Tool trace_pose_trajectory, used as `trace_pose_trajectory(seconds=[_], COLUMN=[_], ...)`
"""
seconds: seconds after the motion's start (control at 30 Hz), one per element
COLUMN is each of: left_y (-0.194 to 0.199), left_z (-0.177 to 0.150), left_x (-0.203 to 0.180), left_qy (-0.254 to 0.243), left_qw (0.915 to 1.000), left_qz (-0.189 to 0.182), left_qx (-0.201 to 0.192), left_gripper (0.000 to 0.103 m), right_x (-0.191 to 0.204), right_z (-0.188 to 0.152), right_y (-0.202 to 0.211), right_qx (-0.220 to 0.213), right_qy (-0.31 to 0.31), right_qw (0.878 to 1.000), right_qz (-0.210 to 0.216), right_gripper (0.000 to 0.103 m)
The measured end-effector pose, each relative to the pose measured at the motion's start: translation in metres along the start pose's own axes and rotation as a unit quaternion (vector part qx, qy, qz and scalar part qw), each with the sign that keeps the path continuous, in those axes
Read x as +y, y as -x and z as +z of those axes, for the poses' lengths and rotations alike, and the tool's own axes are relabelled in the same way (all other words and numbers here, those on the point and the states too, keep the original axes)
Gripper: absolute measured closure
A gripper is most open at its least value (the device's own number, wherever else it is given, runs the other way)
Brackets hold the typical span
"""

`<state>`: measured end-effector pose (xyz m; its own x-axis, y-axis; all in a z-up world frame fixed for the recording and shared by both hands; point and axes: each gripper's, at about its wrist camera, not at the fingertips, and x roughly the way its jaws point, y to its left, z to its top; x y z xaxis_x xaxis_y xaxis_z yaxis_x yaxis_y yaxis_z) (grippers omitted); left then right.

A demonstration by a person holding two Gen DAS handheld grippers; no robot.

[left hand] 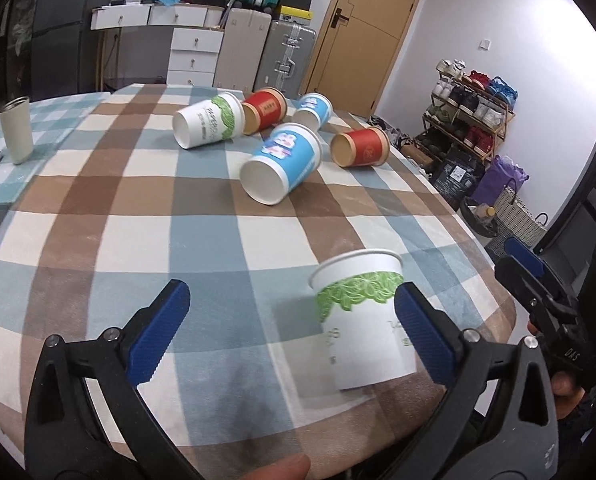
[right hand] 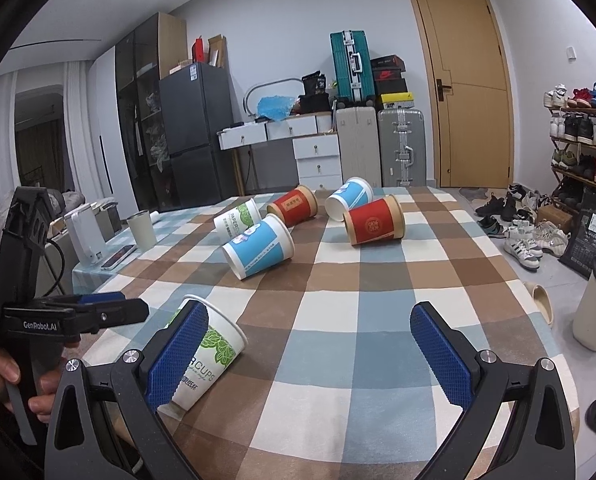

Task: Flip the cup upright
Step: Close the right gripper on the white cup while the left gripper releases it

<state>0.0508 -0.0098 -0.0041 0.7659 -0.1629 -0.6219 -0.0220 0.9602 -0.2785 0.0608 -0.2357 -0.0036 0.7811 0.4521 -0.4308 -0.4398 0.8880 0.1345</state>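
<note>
Six paper cups sit on my brown, blue and white checked tablecloth (left hand: 117,220), and the nearest, a white paper cup with a green leaf band (left hand: 364,320), stands near the table's front edge, tilted, mouth up. My left gripper (left hand: 289,332) is spread wide around it, right pad beside its wall. Only my right gripper (right hand: 310,356), also spread and empty, shows the tilt, with its left pad (right hand: 177,356) covering the cup's side.

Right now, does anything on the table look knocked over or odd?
Yes. Five paper cups lie on their sides mid-table: green-white cup, two blue cups, two red cups. The near green cup looks upright, or tilted.
</note>
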Motion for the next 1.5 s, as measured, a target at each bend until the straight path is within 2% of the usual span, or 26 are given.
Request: trace_pose_trajectory(seconds=[0.43,0.73,0.97,1.1,1.5], left_y=[0.019,0.025,0.025,0.023,0.024], left_z=[0.0,0.001,0.0,-0.001,-0.001], left_x=[0.035,0.043,0.045,0.046,0.047], left_qy=[0.001,-0.013,-0.01,-0.005,-0.004], left_qw=[0.9985,0.9961,0.996,0.9964,0.9963], left_qz=[0.046,0.075,0.074,0.071,0.072], left_qx=[-0.03,-0.044,-0.05,-0.047,-0.047], left_gripper=[0.001,0.001,0.001,0.001,0.001], right_x=[0.024,0.035,0.037,0.043,0.045], right_z=[0.006,0.014,0.015,0.015,0.011], right_y=[-0.028,-0.061,-0.088,-0.097,-0.121], right_qx=[0.065,0.141,0.214,0.239,0.315], right_qy=[0.013,-0.018,-0.073,-0.081,-0.128], right_qw=[0.998,0.989,0.97,0.963,0.932], right_qz=[0.022,0.049,0.086,0.093,0.127], right_gripper=[0.0,0.0,0.0,0.0,0.0])
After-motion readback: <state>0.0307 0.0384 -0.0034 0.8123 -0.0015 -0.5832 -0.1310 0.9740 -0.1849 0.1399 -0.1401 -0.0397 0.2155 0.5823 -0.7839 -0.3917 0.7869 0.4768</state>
